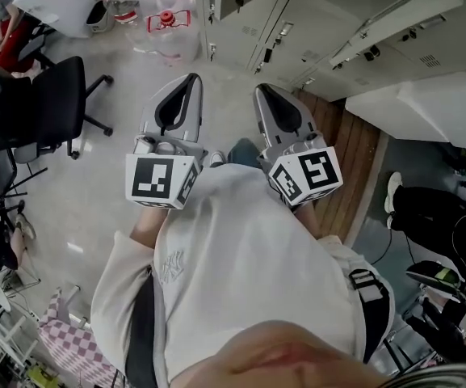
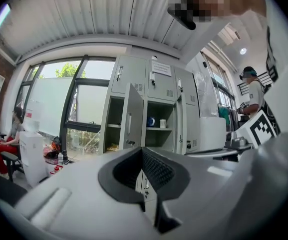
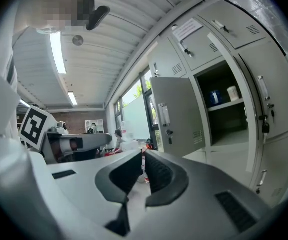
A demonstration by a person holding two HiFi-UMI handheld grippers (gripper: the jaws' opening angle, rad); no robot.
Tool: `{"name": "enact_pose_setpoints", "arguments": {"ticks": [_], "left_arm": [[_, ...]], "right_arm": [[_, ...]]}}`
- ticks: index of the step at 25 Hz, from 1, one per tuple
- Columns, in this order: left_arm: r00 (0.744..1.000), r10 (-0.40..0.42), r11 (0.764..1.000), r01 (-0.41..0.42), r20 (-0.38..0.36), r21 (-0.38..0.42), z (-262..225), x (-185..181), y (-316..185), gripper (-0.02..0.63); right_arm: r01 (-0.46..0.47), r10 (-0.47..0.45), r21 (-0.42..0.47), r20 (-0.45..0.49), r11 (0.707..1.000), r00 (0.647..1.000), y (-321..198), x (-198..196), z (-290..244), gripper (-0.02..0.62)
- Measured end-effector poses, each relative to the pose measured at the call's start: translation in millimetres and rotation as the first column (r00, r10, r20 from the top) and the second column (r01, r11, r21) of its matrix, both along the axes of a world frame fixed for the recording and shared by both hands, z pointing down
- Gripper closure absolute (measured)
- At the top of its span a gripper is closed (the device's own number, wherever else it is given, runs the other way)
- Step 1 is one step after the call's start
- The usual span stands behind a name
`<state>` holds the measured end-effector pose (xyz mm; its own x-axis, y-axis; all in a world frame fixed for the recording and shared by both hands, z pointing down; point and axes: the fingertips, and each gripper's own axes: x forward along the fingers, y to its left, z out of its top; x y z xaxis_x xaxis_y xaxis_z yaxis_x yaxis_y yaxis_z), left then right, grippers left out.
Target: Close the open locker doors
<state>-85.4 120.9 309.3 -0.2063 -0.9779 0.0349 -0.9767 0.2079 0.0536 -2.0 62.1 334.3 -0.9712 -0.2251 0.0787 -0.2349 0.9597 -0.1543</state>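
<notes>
I have both tools drawn in against the chest and aimed forward, which I read as a carrying posture on the approach rather than a reach. The left gripper (image 1: 191, 81) has its pads pressed together with nothing between them. The right gripper (image 1: 262, 89) is likewise closed on nothing, with only a hairline gap showing in its own view. That suits the job as I see it: a door wants a push from a blunt closed nose, not a pinch. The lockers (image 1: 253, 10) stand ahead, well apart from both tools, so there is no contact yet. In the left gripper view the open locker door (image 2: 131, 116) juts out toward me between two open bays. The bay to its right holds a blue mug (image 2: 150, 121) and a white cup (image 2: 162, 123) on a shelf, set back far enough that I judge they won't foul a closing door. The right gripper view shows that door more broadside, with latch hardware on its face. In the head view a long pale edge at upper right may be an open door seen from above, but the steep angle leaves me unsure. An office chair (image 1: 47, 107) and water bottles (image 1: 164, 23) sit off to the left, out of the path. Nothing looks closed yet. The next move calls for stepping nearer and laying a nose on the door's face near its free edge.
</notes>
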Motion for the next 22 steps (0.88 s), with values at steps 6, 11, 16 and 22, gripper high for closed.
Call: {"name": "enact_pose_setpoints", "arguments": {"ticks": [6, 11, 16, 22], "left_arm": [[1.0, -0.026, 1.0, 0.026, -0.003, -0.001, 4.4, -14.8, -37.4, 0.604], [0.997, -0.078, 0.996, 0.078, 0.013, 0.033, -12.8, -35.1, -74.2, 0.604], [0.989, -0.147, 0.988, 0.146, 0.021, 0.041, -13.9, -56.4, -100.9, 0.604], [0.981, -0.193, 0.981, 0.193, 0.015, 0.005, -7.9, -72.5, -115.2, 0.604]], "right_arm": [[0.036, -0.036, 0.014, -0.005, 0.999, 0.999, -38.4, -19.3, 2.5, 0.572], [0.091, -0.092, 0.054, 0.018, 0.994, 0.996, -79.0, -42.9, -16.6, 0.572], [0.141, -0.145, 0.092, 0.035, 0.986, 0.989, -114.9, -64.3, -29.9, 0.572], [0.21, -0.217, 0.108, 0.061, 0.972, 0.974, -131.1, -93.7, -43.9, 0.574]]}}
